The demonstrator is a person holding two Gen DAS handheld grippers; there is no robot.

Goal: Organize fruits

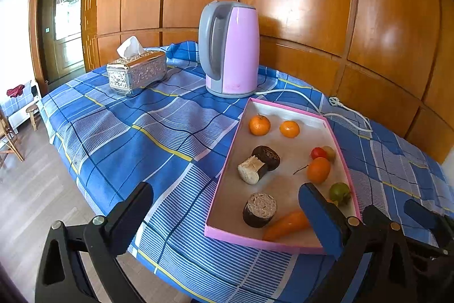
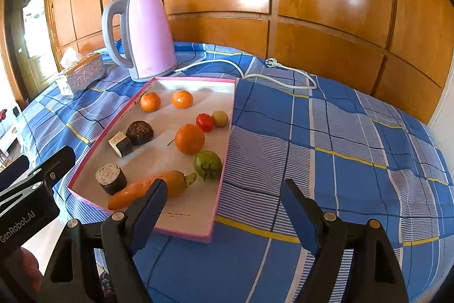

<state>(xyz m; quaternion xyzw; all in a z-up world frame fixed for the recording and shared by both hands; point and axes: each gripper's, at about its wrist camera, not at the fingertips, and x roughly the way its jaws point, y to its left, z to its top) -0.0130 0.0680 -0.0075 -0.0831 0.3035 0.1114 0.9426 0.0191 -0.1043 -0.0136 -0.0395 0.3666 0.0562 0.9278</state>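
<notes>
At twelve o'clock of my right gripper, jaws spread and empty, the pink tray corrals the fruit, green tomato nearest; left gripper looks spread too, probably staged.

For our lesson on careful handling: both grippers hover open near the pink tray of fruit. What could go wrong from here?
1. The tray has low walls, so a nudged round piece such as the green tomato beside the wall might roll out.
2. The tray's near corner sits close to the table edge; pushing it could tip it off.
3. The kettle cord lies loose behind the tray and could snag.
</notes>
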